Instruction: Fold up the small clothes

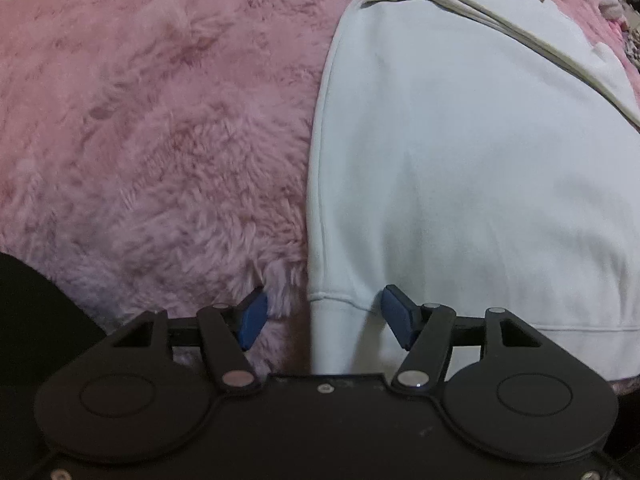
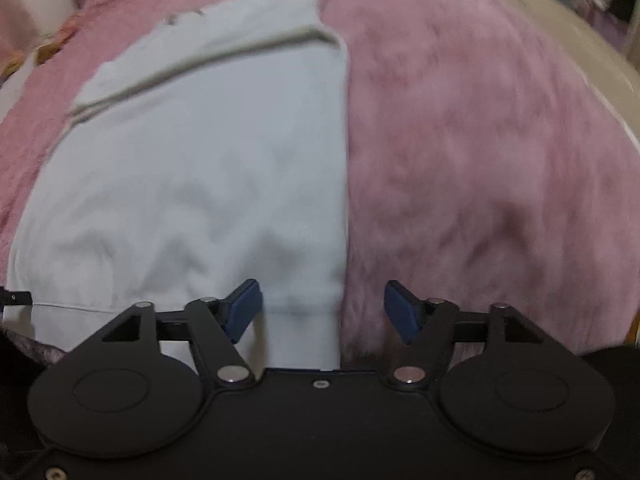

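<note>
Sweatshirt (image 1: pixel 480 180), pale blue-white, one item: lies flat on the pink fluffy blanket (image 1: pixel 140 140), a cream garment (image 1: pixel 500 12) overlapping its far end. Your left gripper (image 1: pixel 320 316), fingers apart, straddles the sweatshirt's left hem corner. Your right gripper (image 2: pixel 322 308), fingers likewise apart, straddles the right hem corner. Neither clamps the sweatshirt's cloth.

The garment (image 1: pixel 480 184) lies flat on the blanket (image 1: pixel 160 140). The left hand-held gripper (image 1: pixel 322 316) straddles its near left corner; the right hand-held gripper (image 2: pixel 322 312) straddles its near right corner.
</note>
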`<control>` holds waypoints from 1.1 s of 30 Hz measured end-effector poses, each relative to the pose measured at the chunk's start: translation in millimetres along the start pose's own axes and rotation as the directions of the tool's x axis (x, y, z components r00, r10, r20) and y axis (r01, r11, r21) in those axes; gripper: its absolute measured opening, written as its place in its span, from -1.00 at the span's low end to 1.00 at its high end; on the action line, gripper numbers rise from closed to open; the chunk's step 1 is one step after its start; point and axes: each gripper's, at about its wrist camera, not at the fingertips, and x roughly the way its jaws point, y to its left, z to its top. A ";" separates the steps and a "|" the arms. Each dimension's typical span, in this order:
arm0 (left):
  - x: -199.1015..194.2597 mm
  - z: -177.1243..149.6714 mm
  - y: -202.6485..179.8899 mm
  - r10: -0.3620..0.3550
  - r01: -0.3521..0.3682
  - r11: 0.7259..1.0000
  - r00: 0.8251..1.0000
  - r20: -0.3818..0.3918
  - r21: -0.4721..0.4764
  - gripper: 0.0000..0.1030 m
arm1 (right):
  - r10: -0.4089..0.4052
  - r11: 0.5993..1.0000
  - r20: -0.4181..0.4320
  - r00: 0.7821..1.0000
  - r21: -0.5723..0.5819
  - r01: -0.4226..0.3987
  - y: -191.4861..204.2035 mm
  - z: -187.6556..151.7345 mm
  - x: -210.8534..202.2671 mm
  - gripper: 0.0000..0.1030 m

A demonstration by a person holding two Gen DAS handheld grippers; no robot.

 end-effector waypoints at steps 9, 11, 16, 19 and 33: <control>5.1 -17.9 -9.2 -0.031 0.034 0.998 0.998 -0.055 0.045 0.15 | 0.089 0.995 -0.012 0.996 0.046 -0.089 11.0 -26.9 2.1 0.05; -1.4 -20.8 -14.6 -0.025 0.026 0.997 1.000 -0.009 0.079 -0.54 | 0.095 0.995 0.008 0.995 0.042 -0.095 10.8 -28.6 2.6 -0.79; -26.5 -27.1 -12.6 -0.055 0.048 0.995 0.996 0.075 0.092 -0.96 | 0.087 0.996 0.073 0.994 0.011 -0.088 11.3 -31.0 -20.9 -0.94; -53.0 -36.5 -9.8 -0.056 0.040 0.993 0.989 0.138 0.115 -0.96 | 0.083 0.996 0.108 0.991 0.000 -0.084 11.5 -36.8 -39.8 -0.96; -129.1 -61.2 -5.2 0.006 -0.028 0.998 0.950 0.313 0.064 -0.96 | 0.035 0.998 0.234 0.972 -0.062 -0.022 23.8 -41.1 -110.4 -0.97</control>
